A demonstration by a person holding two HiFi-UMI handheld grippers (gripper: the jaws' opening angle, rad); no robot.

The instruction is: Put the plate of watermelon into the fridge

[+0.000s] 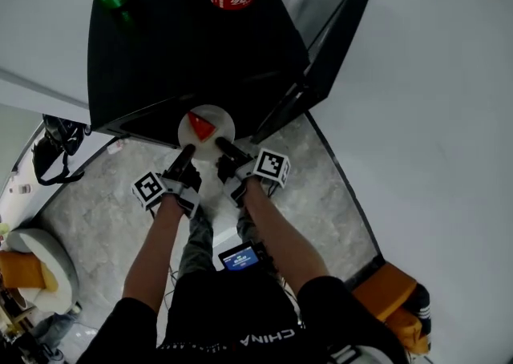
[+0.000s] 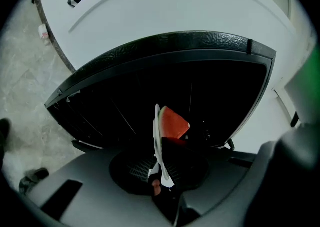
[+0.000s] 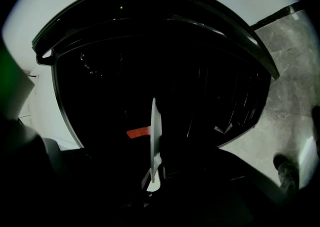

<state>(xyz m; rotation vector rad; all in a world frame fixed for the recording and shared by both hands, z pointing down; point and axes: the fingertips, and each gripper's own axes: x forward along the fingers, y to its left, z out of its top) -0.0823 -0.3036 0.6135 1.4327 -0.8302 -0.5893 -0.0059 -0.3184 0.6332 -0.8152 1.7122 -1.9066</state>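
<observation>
I have the left gripper point(image 1: 185, 154) and right gripper point(image 1: 223, 147) each pinching the plate's point(image 1: 221, 123) near rim at the open fridge point(image 1: 184, 42). It looks stiff, slick and breakable; tilting could slide the watermelon point(image 1: 199, 126) off.

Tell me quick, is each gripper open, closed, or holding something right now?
Left gripper: closed on the rim of the white plate carrying the watermelon slice.
Right gripper: closed on the same plate's rim.
</observation>
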